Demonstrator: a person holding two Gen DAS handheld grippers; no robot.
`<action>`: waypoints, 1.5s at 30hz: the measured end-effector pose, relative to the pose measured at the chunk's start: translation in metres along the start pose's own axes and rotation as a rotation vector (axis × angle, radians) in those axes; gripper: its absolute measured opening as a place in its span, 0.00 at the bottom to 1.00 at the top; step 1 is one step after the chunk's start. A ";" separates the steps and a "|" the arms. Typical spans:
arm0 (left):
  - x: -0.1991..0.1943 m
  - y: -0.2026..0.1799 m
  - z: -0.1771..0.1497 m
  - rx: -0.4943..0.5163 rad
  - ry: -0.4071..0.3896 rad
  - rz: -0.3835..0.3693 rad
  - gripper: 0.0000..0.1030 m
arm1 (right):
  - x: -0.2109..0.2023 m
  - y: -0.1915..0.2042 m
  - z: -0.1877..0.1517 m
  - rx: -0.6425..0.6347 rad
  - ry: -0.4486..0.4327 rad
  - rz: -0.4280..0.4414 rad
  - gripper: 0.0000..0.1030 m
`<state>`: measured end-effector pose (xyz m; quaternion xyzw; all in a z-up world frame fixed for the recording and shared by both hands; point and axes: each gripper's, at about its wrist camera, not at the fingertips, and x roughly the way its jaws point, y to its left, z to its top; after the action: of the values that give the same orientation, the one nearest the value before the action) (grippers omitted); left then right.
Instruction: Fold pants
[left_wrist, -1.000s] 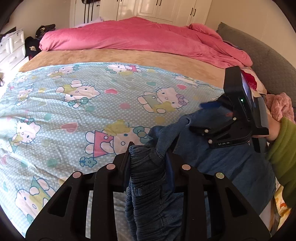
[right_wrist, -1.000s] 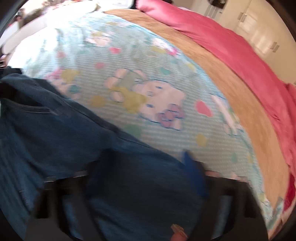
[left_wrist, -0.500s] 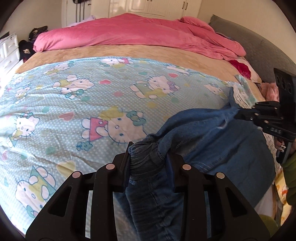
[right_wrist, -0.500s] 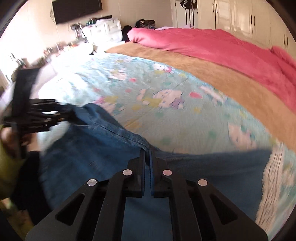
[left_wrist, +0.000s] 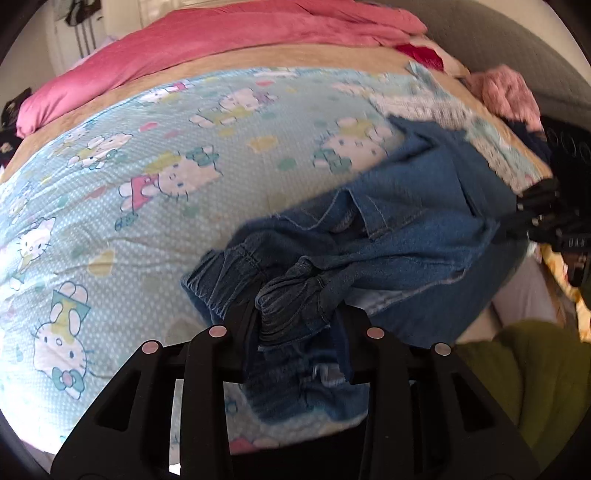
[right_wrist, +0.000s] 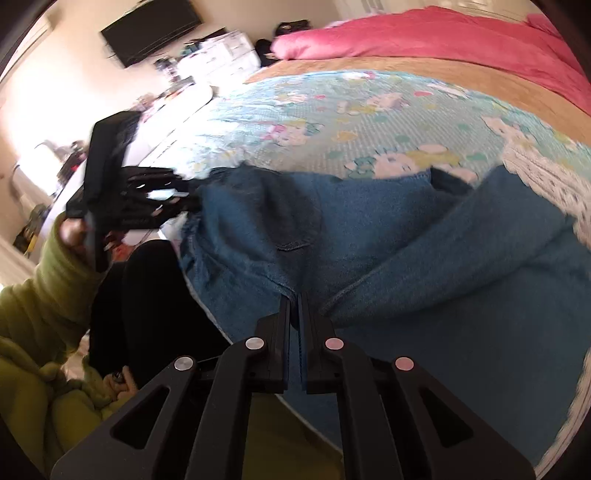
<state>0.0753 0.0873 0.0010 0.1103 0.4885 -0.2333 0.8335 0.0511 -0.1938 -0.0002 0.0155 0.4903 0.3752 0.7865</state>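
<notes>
Blue denim pants (left_wrist: 417, 206) lie crumpled near the front edge of the bed, stretched between both grippers. My left gripper (left_wrist: 297, 314) has the gathered elastic waistband bunched between its fingers; its jaws are opening, and the cloth still fills the gap. In the right wrist view my right gripper (right_wrist: 293, 299) is shut on a seam of the pants (right_wrist: 369, 229), which spread wide ahead of it. The left gripper (right_wrist: 184, 195) shows blurred at the left end of the denim. The right gripper (left_wrist: 517, 218) sits blurred at the far right of the left wrist view.
A cartoon-cat sheet (left_wrist: 166, 166) covers the bed, with a tan blanket (left_wrist: 258, 55) and a pink duvet (left_wrist: 221, 33) beyond. A pink fluffy garment (left_wrist: 506, 92) lies by the grey headboard (left_wrist: 498, 40). A green sleeve (right_wrist: 55, 288), a wall television (right_wrist: 151, 33) and a cluttered white dresser (right_wrist: 221, 51) are left.
The right gripper closed on the denim and swung out to the right, pulling the pants wider. The left gripper rolled and shifted, and more waistband now spills to the left of its fingers.
</notes>
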 end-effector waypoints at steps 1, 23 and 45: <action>-0.001 -0.003 -0.005 0.020 0.010 0.007 0.27 | 0.005 0.000 -0.004 0.019 0.015 -0.024 0.03; -0.023 -0.017 0.011 -0.079 -0.075 0.032 0.45 | -0.007 0.010 0.030 -0.166 -0.037 -0.215 0.50; -0.020 -0.046 0.021 -0.056 -0.079 0.047 0.45 | -0.025 -0.010 -0.030 -0.131 0.054 -0.084 0.19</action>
<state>0.0603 0.0440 0.0307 0.0891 0.4588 -0.2043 0.8602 0.0278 -0.2269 -0.0005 -0.0668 0.4859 0.3733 0.7875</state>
